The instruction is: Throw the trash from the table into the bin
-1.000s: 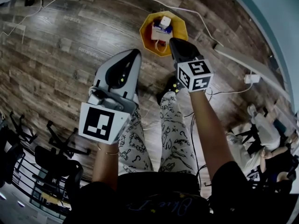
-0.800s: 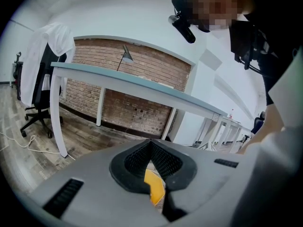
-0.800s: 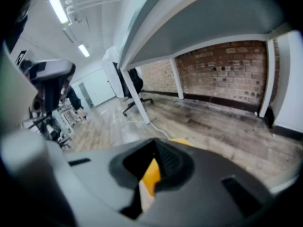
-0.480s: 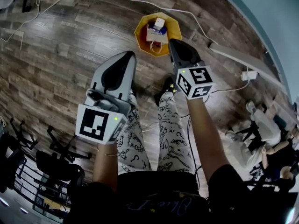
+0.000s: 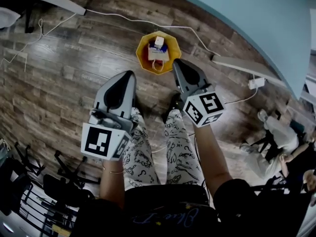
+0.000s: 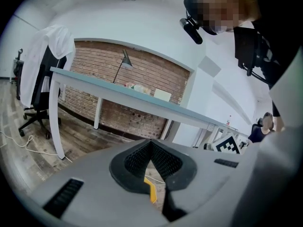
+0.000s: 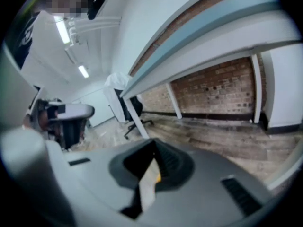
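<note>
- Head view: a person stands over a yellow bin (image 5: 143, 58) on the wooden floor (image 5: 64, 68), with patterned trouser legs (image 5: 180, 147) showing below. The trash (image 5: 157, 48), a white-and-blue carton and a loop of wire, lies inside the bin. The grey left gripper (image 5: 129, 74) and the black right gripper (image 5: 176, 62) both point toward the bin, the right one's tip just beside its rim. A white cable (image 5: 123, 18) runs across the floor behind the bin. The teal table (image 5: 237, 14) fills the upper right.
- Left gripper view: the left gripper (image 6: 151, 144) has its jaws closed tip to tip, with nothing held. A sliver of the yellow bin (image 6: 151, 193) shows through the gap behind the tips. Beyond stand the table (image 6: 142, 100) with a lamp (image 6: 124, 60) on it, a brick wall (image 6: 142, 74) and a chair (image 6: 38, 112) draped in white.
- Right gripper view: the right gripper (image 7: 154, 148) is also closed and empty. The table (image 7: 213, 37) runs overhead, with the brick wall (image 7: 222, 89) and the floor (image 7: 227, 136) beneath it.
</note>
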`<state>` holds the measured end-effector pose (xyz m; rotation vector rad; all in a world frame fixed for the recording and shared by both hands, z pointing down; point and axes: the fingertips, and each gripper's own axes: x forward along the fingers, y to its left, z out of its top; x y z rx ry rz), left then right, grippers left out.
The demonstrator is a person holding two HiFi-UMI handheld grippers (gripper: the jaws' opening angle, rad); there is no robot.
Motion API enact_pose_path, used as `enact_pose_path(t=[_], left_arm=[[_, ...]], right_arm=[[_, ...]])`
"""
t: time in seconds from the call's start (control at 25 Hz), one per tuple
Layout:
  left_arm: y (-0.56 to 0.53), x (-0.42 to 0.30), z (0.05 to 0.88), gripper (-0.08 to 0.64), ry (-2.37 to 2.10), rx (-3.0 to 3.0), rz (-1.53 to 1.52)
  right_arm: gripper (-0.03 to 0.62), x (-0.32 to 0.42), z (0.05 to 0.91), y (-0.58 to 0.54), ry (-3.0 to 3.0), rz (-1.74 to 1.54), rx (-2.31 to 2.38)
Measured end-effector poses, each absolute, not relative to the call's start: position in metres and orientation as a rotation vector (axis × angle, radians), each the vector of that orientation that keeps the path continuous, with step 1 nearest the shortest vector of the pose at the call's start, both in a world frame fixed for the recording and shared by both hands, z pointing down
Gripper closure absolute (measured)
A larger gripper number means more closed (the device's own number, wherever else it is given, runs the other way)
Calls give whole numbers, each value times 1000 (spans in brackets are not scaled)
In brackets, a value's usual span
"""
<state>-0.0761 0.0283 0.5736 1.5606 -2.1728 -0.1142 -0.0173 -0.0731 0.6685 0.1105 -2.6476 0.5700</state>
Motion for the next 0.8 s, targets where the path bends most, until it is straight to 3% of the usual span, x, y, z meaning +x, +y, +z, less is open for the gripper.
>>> enact_pose_path(t=[0.8], left_arm=[[23, -44, 423, 552, -2132, 1732, -180]], right_arm=[[584, 16, 472, -46, -2783, 626, 80]])
